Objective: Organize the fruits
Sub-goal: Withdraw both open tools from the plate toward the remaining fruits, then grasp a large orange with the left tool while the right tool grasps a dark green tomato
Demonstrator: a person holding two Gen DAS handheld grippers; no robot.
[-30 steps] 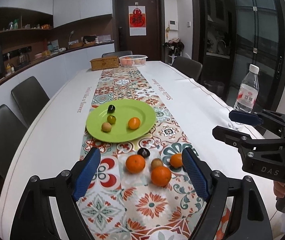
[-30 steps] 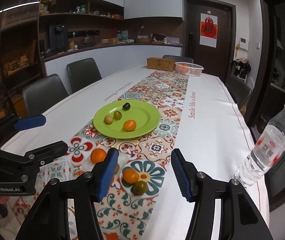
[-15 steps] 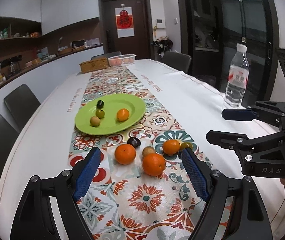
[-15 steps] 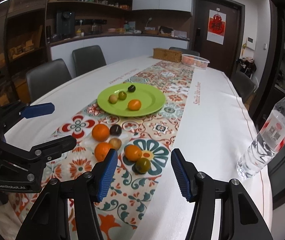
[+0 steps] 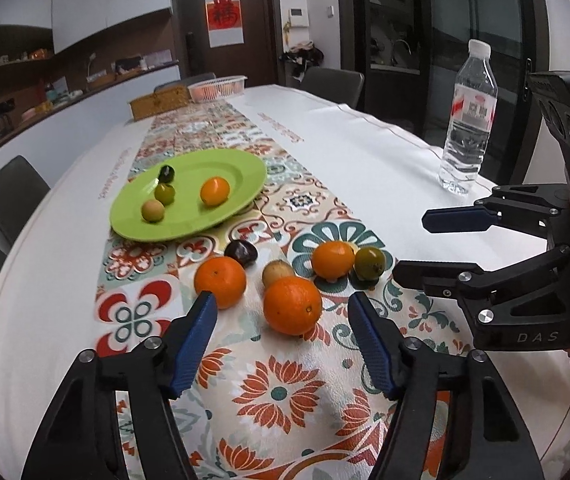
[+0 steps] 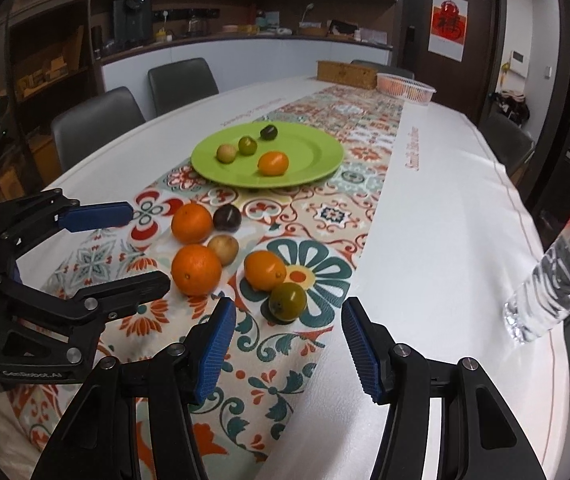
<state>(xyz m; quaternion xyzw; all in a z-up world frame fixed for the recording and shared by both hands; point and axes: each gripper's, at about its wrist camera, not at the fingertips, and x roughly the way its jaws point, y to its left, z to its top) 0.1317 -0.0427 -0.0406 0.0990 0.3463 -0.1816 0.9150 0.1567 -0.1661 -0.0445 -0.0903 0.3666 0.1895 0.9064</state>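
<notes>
On the runner (image 5: 285,400), both grippers (left (image 5: 283,344) closing, right (image 6: 287,344) apart, both empty) face loose round fruit; a nudged orange (image 5: 292,305) could roll.

A clear plastic water bottle with a white cap and red label (image 5: 468,120) stands upright near the right edge of the long white-clothed table (image 5: 365,152), well off the patterned floral runner (image 5: 221,124) down its middle. At the far end sit a woven wicker box (image 5: 159,102) and a white plastic basket (image 5: 217,87), just beside each other. Dark grey chairs (image 6: 97,124) line the table's left edge.
</notes>
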